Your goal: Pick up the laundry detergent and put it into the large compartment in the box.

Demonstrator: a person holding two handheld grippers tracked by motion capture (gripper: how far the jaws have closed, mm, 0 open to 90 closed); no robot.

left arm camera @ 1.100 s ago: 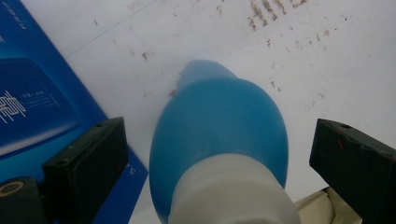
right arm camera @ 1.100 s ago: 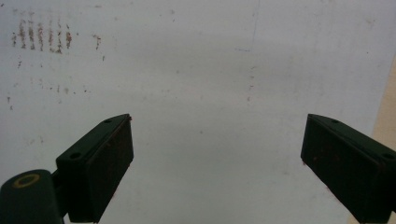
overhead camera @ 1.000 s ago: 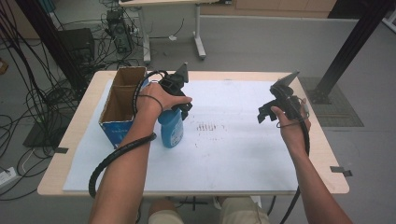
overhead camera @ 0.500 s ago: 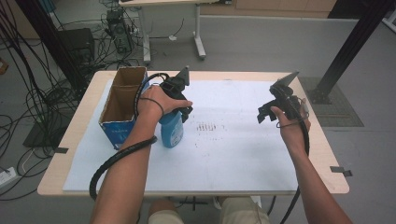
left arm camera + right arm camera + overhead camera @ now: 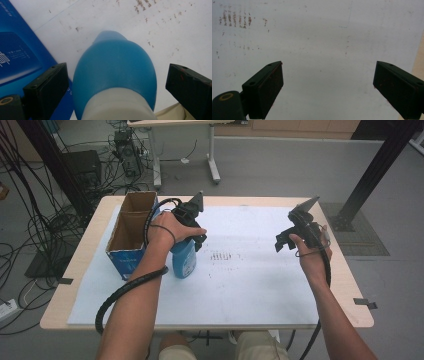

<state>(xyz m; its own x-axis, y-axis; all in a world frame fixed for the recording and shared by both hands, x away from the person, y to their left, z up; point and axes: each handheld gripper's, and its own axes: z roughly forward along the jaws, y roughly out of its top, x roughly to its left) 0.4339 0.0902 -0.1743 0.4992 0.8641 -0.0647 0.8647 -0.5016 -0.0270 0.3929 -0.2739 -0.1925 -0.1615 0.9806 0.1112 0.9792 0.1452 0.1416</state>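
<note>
The blue bottle [image 5: 183,260] stands upright on the white sheet [image 5: 250,285] covering the tabletop [image 5: 350,285], right beside the open cardboard box [image 5: 131,232]; it's glossy blue plastic with rounded shoulders and a whitish band near the top. In the left gripper view the left claw [image 5: 116,82] sits wide around the bottle, with gaps on both sides, so nothing's pinched. Right claw [image 5: 328,85] is spread wide too, hovering over bare sheet well off to the right.
</note>
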